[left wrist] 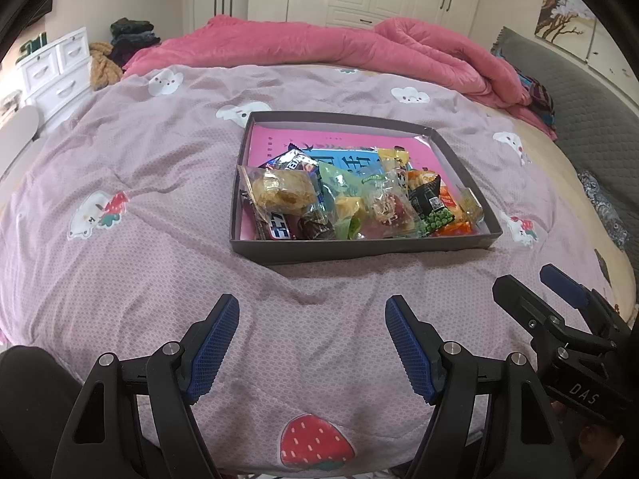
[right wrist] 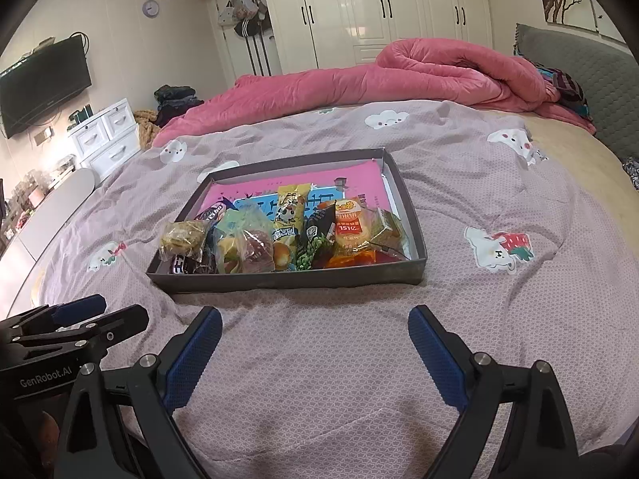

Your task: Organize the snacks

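A shallow grey box (left wrist: 359,249) sits on the bed, on a mauve quilt (left wrist: 159,239) printed with clouds and strawberries. Its floor is lined with a pink sheet, and the snacks (left wrist: 359,199) lie heaped in the near half of it, leaving the far half mostly bare.

At the near-left corner a clear packet holding a pale pastry (left wrist: 279,193) rests on top of dark chocolate wrappers. Toward the right side lie a dark bag showing green peas (left wrist: 433,215) and an orange packet (right wrist: 351,227) with a pale cake beneath it. A yellow cartoon-printed bag (right wrist: 289,211) lies lengthwise in the middle.

Both grippers hang above the quilt on the near side of the box, apart from it. The left gripper (left wrist: 311,343) has its 2 blue fingers (left wrist: 215,343) spread wide with nothing between them. The right gripper (right wrist: 315,353) is likewise released, fingers (right wrist: 437,359) parted and empty, over bare quilt. Each shows at the edge of the other's view.

A rumpled pink duvet (right wrist: 399,76) lies across the far side of the bed
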The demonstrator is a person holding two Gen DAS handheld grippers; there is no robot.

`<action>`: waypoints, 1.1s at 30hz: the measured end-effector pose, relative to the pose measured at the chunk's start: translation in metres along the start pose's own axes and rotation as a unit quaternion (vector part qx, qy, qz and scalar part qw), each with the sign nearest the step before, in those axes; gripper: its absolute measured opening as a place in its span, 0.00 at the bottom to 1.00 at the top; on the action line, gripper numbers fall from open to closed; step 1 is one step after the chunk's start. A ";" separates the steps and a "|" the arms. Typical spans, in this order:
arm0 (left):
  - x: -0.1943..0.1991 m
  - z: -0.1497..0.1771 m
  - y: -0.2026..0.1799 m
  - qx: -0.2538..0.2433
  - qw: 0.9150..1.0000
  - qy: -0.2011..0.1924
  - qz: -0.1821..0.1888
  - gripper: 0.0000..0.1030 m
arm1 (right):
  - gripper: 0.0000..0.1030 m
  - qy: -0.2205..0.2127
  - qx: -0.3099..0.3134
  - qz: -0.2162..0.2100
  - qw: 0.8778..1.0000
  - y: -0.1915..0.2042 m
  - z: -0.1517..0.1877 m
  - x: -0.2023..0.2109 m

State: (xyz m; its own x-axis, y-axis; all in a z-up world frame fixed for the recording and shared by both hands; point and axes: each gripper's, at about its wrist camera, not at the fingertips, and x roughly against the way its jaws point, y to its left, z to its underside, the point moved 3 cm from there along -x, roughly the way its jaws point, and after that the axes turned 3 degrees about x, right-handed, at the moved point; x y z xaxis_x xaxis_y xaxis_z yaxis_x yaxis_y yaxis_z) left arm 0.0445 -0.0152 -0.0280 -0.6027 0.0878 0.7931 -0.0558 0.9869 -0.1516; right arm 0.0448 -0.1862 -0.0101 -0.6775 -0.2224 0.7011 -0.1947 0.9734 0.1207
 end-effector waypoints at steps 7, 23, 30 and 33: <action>0.000 0.000 -0.001 0.001 1.000 0.000 -0.001 0.75 | 0.92 0.000 -0.006 0.000 1.000 -0.001 0.000 -0.001; -0.001 -0.002 0.001 0.002 1.000 0.003 0.000 0.75 | 0.92 0.002 -0.008 0.001 1.000 -0.004 0.001 -0.002; -0.004 -0.002 0.000 0.003 1.000 0.002 0.000 0.75 | 0.92 0.003 -0.014 0.005 1.000 -0.010 0.002 -0.005; -0.007 -0.006 0.005 0.007 1.000 -0.004 -0.005 0.75 | 0.94 0.001 -0.024 0.008 1.000 -0.017 0.001 -0.008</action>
State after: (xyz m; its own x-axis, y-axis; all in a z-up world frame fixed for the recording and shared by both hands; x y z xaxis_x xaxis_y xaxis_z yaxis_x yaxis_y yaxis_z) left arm 0.0532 -0.0102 -0.0302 -0.6085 0.0771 0.7898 -0.0728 0.9856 -0.1524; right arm 0.0529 -0.2007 -0.0185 -0.6782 -0.2073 0.7050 -0.1495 0.9782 0.1439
